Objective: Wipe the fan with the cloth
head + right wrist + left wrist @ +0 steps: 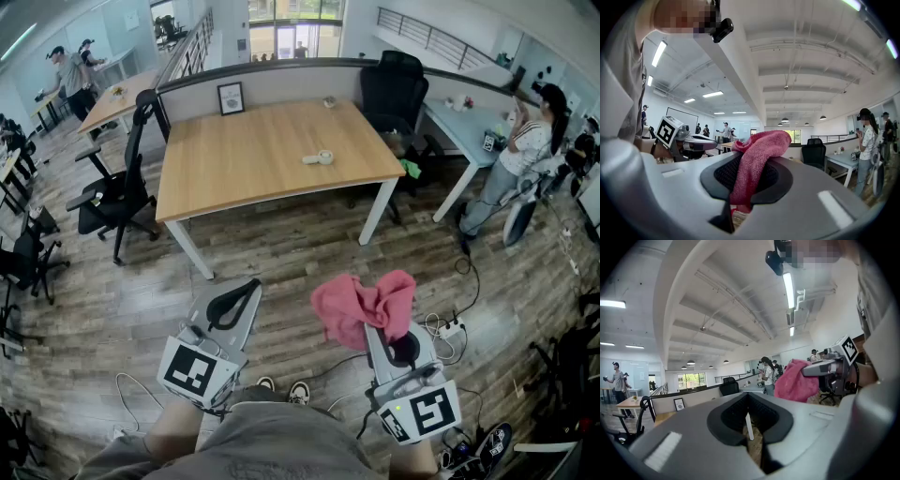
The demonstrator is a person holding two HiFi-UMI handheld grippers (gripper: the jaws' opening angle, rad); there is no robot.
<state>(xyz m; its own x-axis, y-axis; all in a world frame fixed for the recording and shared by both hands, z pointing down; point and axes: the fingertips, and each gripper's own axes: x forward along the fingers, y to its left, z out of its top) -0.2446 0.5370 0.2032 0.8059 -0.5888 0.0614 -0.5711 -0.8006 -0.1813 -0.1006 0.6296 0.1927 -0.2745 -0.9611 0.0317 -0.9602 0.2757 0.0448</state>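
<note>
Pinches pink cloth [361, 305] in right gripper [397, 339], holds left gripper [246, 291] pressed together, empty. Risks shoving small fan [319, 157] across table [244, 159] if wiped unbraced, or dropping loosely bunched cloth.

- The cloth [364, 305] is rose pink with a fine weave.
- The left gripper [749, 425] and right gripper [740, 194] are pale grey with black jaw linings, and their cubes bear black-and-white square markers.
- The fan [320, 157] is white.
- The table [244, 159] has a light wood-grain top and white legs.
</note>
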